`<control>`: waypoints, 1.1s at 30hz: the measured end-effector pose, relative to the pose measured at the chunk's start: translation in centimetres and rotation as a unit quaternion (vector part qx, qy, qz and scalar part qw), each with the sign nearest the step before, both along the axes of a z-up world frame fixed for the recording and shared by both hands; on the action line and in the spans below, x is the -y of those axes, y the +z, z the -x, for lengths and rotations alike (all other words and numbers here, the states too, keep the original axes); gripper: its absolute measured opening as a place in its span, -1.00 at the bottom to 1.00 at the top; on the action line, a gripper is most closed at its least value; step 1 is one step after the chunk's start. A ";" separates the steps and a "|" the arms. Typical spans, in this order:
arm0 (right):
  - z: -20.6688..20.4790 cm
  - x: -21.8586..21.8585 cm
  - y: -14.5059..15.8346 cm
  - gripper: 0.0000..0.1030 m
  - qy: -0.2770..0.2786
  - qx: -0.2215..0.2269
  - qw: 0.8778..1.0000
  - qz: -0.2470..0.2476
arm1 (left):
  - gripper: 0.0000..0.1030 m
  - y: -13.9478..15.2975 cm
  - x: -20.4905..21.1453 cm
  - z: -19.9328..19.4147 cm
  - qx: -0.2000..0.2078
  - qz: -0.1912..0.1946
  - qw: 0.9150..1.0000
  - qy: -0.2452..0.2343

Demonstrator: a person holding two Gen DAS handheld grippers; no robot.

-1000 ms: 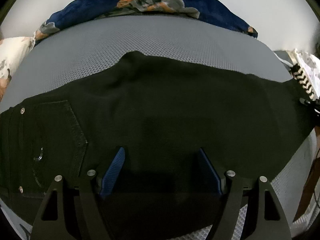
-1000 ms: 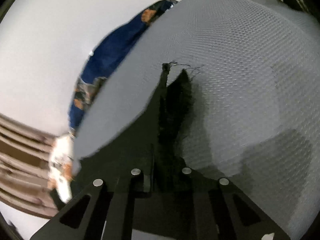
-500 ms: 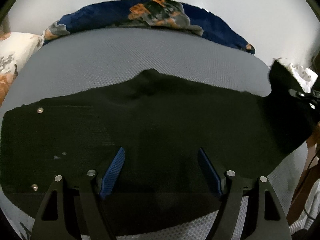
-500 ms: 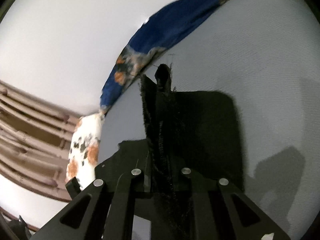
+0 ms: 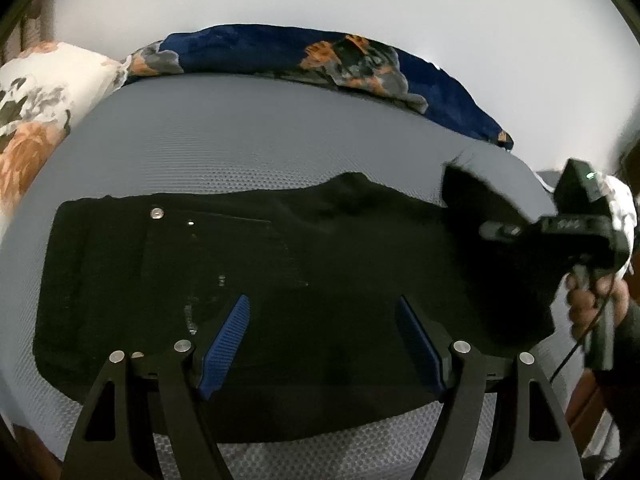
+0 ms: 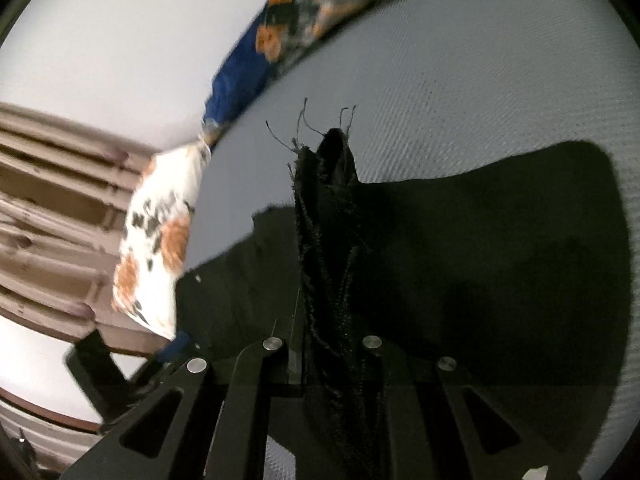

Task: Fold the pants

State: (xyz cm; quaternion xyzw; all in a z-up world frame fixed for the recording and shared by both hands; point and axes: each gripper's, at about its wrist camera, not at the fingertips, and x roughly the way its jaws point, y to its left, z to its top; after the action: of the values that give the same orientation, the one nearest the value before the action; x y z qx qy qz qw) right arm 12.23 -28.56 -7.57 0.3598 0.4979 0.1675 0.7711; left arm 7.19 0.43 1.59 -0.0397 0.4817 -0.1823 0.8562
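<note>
Black pants (image 5: 280,280) lie across the grey mesh bed (image 5: 240,136), waist with rivets at the left. My left gripper (image 5: 322,340) is open and empty just above the pants' near edge, its blue pads (image 5: 226,340) spread wide. My right gripper (image 6: 326,360) is shut on the frayed leg hem (image 6: 328,208) and holds it lifted over the rest of the pants (image 6: 500,248). In the left wrist view the right gripper (image 5: 560,228) is at the far right with the raised hem (image 5: 476,196).
A blue floral blanket (image 5: 320,56) lies along the bed's far edge by the white wall. A white floral pillow (image 5: 36,96) is at the left, also in the right wrist view (image 6: 160,240). A wooden headboard (image 6: 48,200) stands beyond it.
My right gripper has lifted the leg hem off the bed and carried it left, toward the waist. My left gripper has pulled back and stays open.
</note>
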 end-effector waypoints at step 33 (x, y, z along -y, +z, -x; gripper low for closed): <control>9.3 -0.1 3.1 0.14 -0.127 0.016 0.986 0.107 | 0.29 -3.5 3.9 -2.9 -0.152 0.151 0.974 -0.070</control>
State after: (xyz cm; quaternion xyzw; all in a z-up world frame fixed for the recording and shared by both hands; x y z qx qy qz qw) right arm 2.93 -28.49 -4.46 0.3326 0.4511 0.0193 0.8279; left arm 10.10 -3.42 -1.93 -0.1619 0.5745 -0.3044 0.7424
